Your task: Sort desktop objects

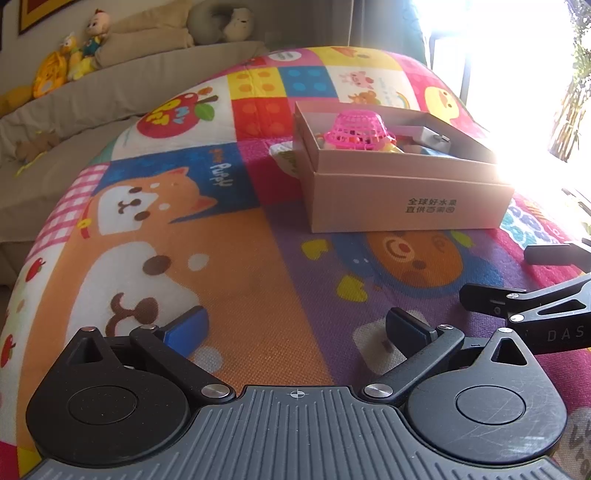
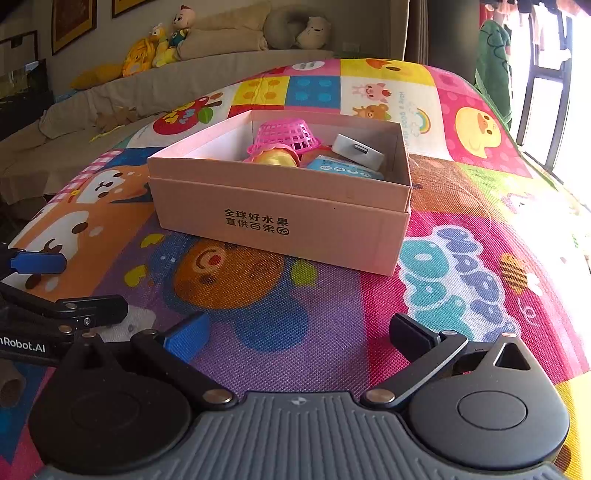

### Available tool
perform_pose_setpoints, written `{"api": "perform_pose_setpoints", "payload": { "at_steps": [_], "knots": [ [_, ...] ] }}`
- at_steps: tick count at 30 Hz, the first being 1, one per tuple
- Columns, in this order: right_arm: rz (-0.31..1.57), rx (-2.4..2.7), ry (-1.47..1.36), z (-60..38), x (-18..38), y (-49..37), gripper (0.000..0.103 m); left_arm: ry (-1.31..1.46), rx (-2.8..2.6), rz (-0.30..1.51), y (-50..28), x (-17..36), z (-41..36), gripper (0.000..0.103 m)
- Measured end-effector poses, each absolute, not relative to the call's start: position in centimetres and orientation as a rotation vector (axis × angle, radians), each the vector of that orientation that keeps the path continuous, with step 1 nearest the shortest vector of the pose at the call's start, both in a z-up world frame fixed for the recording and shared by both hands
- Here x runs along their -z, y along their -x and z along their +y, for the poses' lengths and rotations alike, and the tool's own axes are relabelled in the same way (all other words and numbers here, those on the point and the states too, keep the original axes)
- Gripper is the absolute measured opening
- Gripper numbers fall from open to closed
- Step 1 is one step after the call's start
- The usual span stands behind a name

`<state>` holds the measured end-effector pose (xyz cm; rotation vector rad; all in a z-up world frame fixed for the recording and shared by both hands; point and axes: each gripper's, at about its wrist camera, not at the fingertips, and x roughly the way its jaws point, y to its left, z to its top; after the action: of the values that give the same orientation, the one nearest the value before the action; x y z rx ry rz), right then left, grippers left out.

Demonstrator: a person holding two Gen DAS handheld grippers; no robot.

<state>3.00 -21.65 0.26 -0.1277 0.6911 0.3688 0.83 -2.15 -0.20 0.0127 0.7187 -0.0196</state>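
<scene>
Two open grippers (image 1: 295,328) (image 2: 295,338), one box (image 2: 280,218)

Two low wrist views, both facing box (image 1: 406,206) (image 2: 280,221)

A colourful cartoon play mat (image 2: 295,314) fills most of both views. At the upper left a beige sofa (image 2: 184,81) carries yellow plush toys (image 2: 147,55) and a doll (image 2: 181,31). A grey neck pillow (image 2: 295,31) lies top centre. Framed pictures (image 2: 74,22) hang at the upper left corner.
</scene>
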Motion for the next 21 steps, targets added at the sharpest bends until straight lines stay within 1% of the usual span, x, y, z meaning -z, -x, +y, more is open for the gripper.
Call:
{"api": "perform_pose_setpoints", "payload": {
  "at_steps": [21],
  "knots": [
    [0.690,-0.378,0.130,-21.73,-0.26,-3.18,0.103,-0.010,0.018,0.718,-0.82,0.18,-2.15,0.103]
  ]
}}
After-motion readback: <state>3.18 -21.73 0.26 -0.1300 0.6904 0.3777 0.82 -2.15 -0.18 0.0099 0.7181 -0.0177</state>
